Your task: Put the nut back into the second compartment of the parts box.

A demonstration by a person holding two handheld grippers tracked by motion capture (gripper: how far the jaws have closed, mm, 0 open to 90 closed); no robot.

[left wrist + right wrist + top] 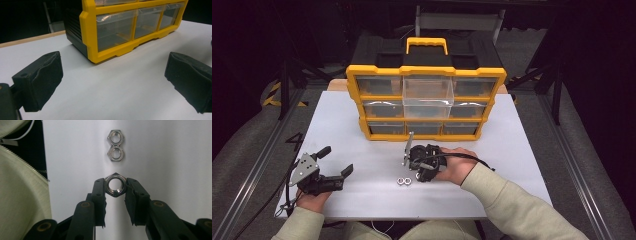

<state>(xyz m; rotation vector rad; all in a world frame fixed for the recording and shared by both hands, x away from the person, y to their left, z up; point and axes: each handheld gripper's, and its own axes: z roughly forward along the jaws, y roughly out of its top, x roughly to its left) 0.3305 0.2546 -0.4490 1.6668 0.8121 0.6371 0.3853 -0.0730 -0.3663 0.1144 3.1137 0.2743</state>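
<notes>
Though half-hidden by right claw (pixel 115 188): gripped hex nut (pixel 115 185).

Three nuts (pixel 115 185), one drawer cabinet (pixel 426 102)

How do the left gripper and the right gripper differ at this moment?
The left gripper has its jaws wide apart with nothing between them; the right gripper is closed on a hex nut. The left gripper points toward the yellow organizer; the right gripper points at two loose nuts. Both are hand-held over the white table.
</notes>
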